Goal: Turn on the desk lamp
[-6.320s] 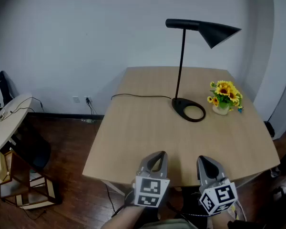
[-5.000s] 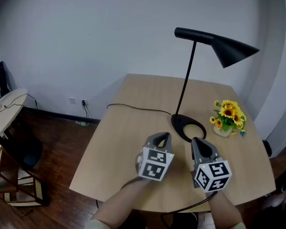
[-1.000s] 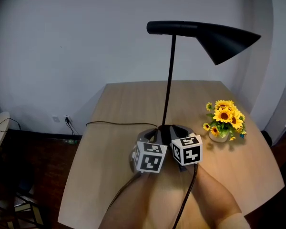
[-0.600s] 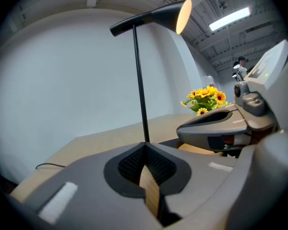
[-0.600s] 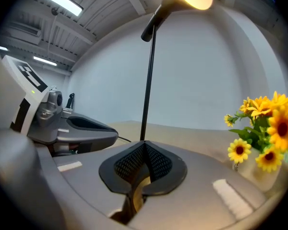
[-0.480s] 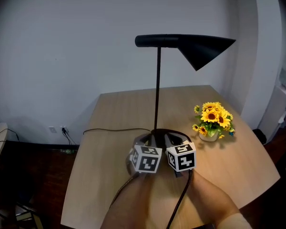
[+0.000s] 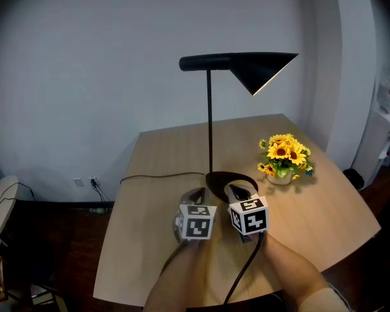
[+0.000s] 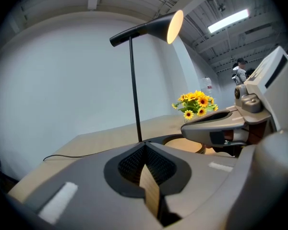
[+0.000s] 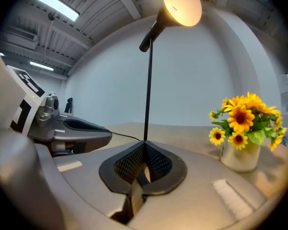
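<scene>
One desk lamp, one sunflower vase, one cable, one desk. Two tools: left tool and right tool.

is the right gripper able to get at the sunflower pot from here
Probably yes: only bare wooden table lies between the right gripper and the small white pot of yellow sunflowers.

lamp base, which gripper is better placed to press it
Right. The right gripper, shut, has its tip over the base; the left gripper, also shut, sits beside it, off to the left.
</scene>
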A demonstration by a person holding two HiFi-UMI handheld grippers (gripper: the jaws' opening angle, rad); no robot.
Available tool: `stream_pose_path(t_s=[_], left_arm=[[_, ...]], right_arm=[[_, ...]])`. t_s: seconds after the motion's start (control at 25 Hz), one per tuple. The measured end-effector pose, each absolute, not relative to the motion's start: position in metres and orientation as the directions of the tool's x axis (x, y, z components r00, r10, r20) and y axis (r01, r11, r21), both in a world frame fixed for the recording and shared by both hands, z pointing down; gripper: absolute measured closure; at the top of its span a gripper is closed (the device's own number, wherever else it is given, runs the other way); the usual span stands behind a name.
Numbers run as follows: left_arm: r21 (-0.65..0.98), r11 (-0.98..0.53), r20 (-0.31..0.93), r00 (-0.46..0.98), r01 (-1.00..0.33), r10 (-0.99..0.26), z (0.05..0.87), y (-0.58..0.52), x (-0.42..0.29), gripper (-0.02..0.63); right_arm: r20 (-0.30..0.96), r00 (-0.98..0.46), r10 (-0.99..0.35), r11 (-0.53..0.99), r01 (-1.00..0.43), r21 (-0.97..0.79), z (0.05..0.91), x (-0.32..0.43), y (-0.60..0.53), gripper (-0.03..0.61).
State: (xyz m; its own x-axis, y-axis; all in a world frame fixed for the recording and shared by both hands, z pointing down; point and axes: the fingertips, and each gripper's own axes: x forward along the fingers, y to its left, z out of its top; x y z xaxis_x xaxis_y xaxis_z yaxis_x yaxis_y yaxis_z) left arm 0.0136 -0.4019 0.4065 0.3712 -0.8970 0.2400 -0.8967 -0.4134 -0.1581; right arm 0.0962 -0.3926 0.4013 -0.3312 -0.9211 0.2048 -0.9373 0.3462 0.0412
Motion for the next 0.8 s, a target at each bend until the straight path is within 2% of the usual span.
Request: stream_pose_path(t_s=[0.8], left_arm=[[-0.150, -0.408, 0.223, 0.372, -0.900, -0.901, 0.401, -0.314, 0.002, 0.614]], right_arm=[[0.184, -0.327, -0.927, 0.332, -0.943, 0.000, 0.402, 0.108, -0.316, 0.578]])
